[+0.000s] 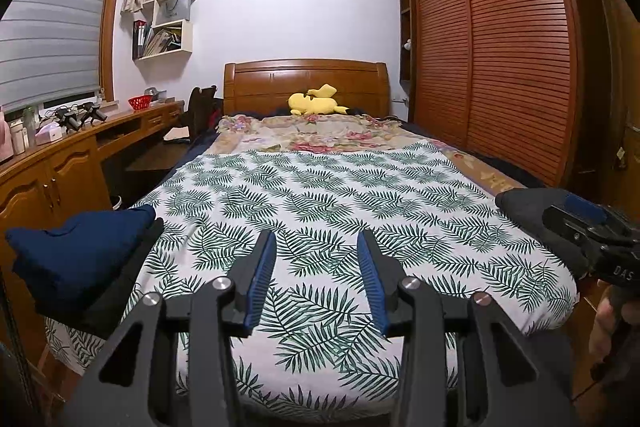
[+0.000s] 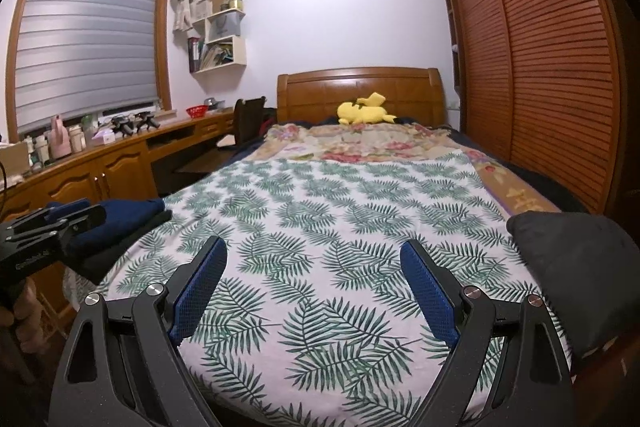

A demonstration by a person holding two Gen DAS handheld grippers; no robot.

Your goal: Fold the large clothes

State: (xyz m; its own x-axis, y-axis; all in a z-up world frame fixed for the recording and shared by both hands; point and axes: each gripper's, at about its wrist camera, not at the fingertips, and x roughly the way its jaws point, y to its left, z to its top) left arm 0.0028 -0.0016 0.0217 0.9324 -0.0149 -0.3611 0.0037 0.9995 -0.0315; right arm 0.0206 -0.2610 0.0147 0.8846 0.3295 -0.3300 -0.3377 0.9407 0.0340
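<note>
Two folded, one grey garment waiting.
We find both hand-held grippers, left (image 1: 316, 259) and right (image 2: 312, 267), spread and empty over the palm-leaf-print bed sheet (image 1: 320, 195); left of them a folded navy-blue cloth stack (image 1: 76, 251), right of them an unfolded dark grey cloth bundle (image 2: 576, 259).

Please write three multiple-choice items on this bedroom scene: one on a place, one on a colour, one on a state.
1. Where does the yellow plush toy lie?
A. by the headboard
B. on the desk
C. on the floor

2. What colour is the folded garment atop the left-hand pile?
A. red
B. navy blue
C. white

3. How do the left tongs and right tongs stand?
A. both open, empty
B. both shut
C. each gripping cloth

Answers: 1 A, it rests against the headboard; 2 B, dark blue cloth; 3 A, leaf-print sheet shows between the fingers.
</note>
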